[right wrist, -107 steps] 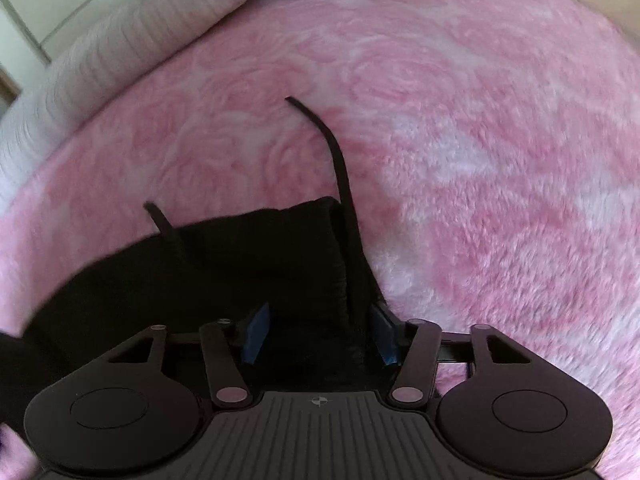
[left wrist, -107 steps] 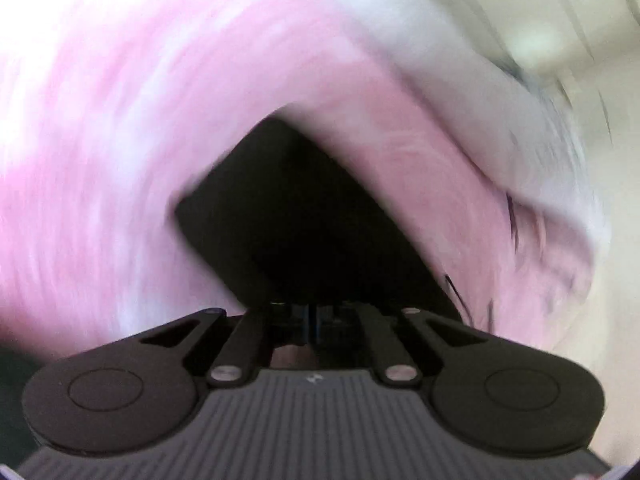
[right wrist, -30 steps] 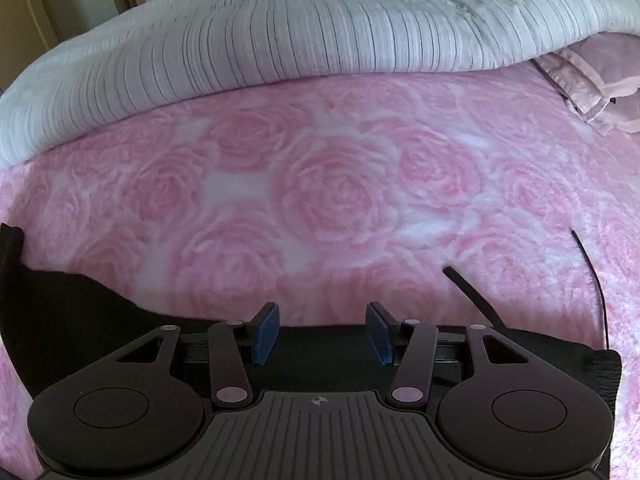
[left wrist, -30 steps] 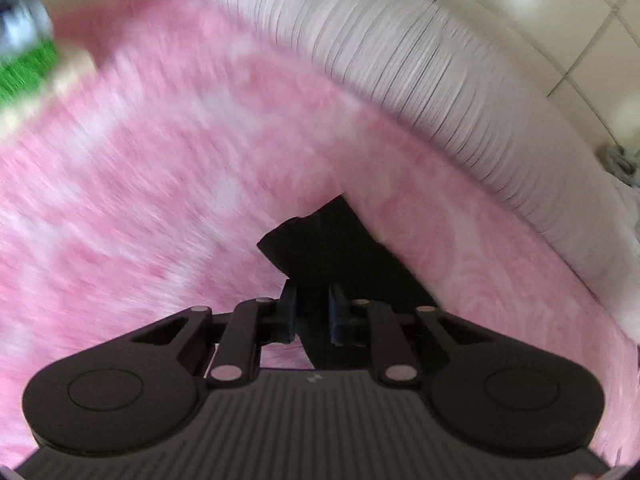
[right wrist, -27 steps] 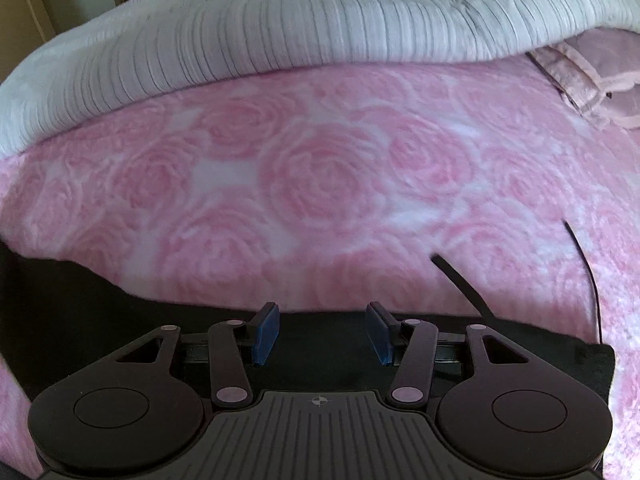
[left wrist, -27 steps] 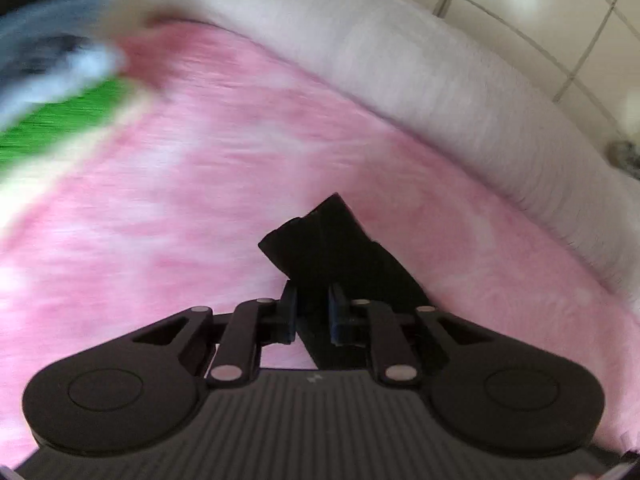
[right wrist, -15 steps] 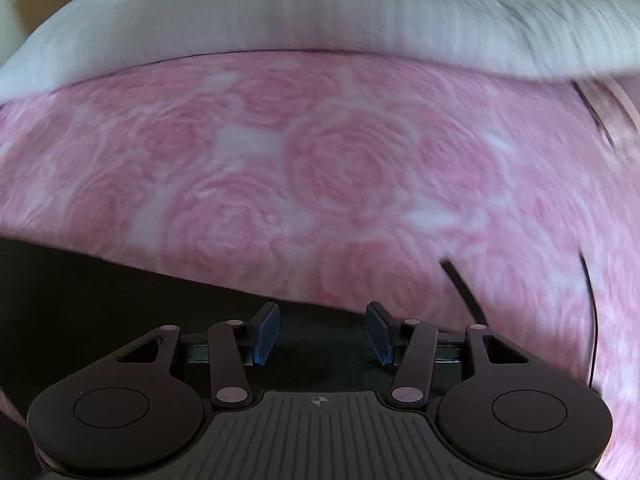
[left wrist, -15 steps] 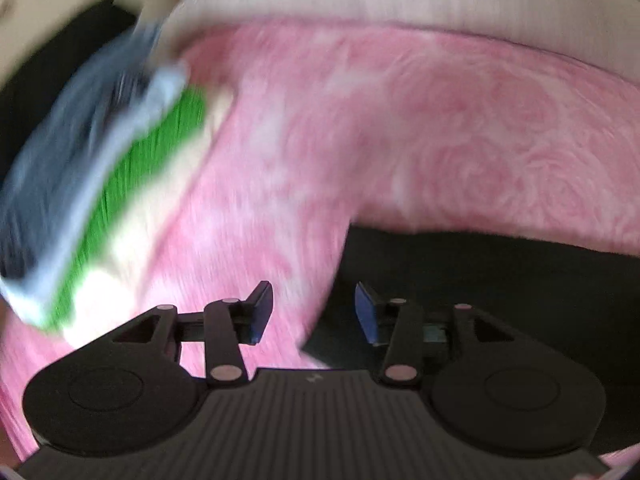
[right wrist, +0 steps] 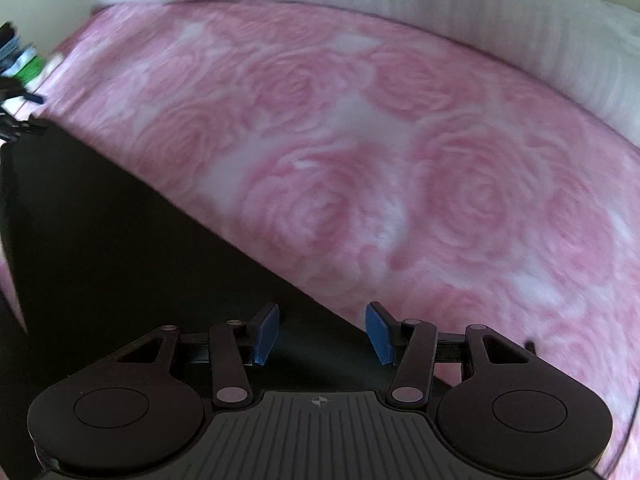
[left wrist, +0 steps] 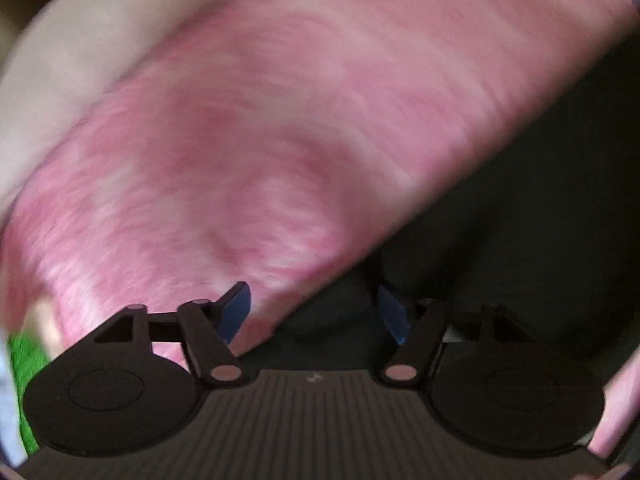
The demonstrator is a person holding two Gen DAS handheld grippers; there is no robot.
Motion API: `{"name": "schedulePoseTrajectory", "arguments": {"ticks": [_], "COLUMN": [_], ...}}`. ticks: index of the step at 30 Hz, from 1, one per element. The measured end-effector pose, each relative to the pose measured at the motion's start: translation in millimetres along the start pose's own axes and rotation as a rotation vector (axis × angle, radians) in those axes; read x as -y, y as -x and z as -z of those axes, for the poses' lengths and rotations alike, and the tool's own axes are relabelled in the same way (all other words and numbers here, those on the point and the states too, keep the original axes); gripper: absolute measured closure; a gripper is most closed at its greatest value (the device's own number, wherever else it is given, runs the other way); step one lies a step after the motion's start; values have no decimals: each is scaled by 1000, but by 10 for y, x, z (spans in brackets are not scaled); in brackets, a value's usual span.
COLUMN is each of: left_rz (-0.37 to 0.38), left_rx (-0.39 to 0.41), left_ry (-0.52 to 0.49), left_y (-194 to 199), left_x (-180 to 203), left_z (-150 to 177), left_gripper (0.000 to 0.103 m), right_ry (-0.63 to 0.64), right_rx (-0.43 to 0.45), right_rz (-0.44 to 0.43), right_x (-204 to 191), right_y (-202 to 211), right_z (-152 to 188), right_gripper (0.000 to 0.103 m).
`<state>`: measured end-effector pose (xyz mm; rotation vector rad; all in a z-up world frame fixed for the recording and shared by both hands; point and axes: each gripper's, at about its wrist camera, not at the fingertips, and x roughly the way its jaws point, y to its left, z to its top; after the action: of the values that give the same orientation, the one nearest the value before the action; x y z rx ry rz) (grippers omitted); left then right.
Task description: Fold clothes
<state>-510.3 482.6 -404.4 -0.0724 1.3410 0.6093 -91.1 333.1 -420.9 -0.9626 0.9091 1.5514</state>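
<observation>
Two grippers, the left gripper (left wrist: pixel 314 312) and right gripper (right wrist: pixel 322 332), gape wide, holding nothing. The black garment (right wrist: pixel 120 248) lies flat on the pink bed (right wrist: pixel 400 160).

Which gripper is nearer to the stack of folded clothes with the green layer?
Left. The left gripper has the stack of folded clothes just beside it at the frame's edge. From the right gripper, that stack lies far across the pink blanket.

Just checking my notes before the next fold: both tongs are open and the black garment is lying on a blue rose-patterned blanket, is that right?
Not quite: the blanket is pink, not blue, as the right wrist view shows. Both tongs, left and right, are open, and the black garment lies on it.
</observation>
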Motion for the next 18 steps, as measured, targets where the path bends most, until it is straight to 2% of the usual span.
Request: {"name": "schedulePoseTrajectory", "arguments": {"ticks": [2,3,4,5,6,7,11,13,15,17,18], "left_rz": [68,67,55,44,33,2,-98,-125,-195,-282,-310], "left_rx": [-12,-9,-3,2,8,31,155,176,120,45,20], "left_ry": [-11,-31,-57,-84,-110,-114,44,55,20,7,22], "left_y": [-14,-9,-3,3,10,35,131,60,-117,-265,-306], "left_x": [-34,-9,29,67,105,118,-114,-140,-79,-54,-71], "left_z": [-19,-23,-26,-29,-31,-38,-130,-222,-305,-327,-314], "left_gripper": [65,89,99,99,99,99,99,98,98,93,83], "right_ry": [26,38,51,64,77,87,94,79,61,40,28], "right_rx": [-14,-21,-28,-35,-42,-41,35,76,94,65,41], "right_rz": [-18,-28,-37,-46,-55,-61,-28,15,66,110,126], "right_x": [1,1,2,2,3,3,33,69,82,79,79], "right_y": [-74,-111,-149,-186,-223,-233,-41,30,3,-119,-177], "right_z": [-15,-23,-31,-39,-46,-54,-58,-62,-75,-80,-85], "right_gripper": [51,51,54,81,96,100,101,101,101,98,89]}}
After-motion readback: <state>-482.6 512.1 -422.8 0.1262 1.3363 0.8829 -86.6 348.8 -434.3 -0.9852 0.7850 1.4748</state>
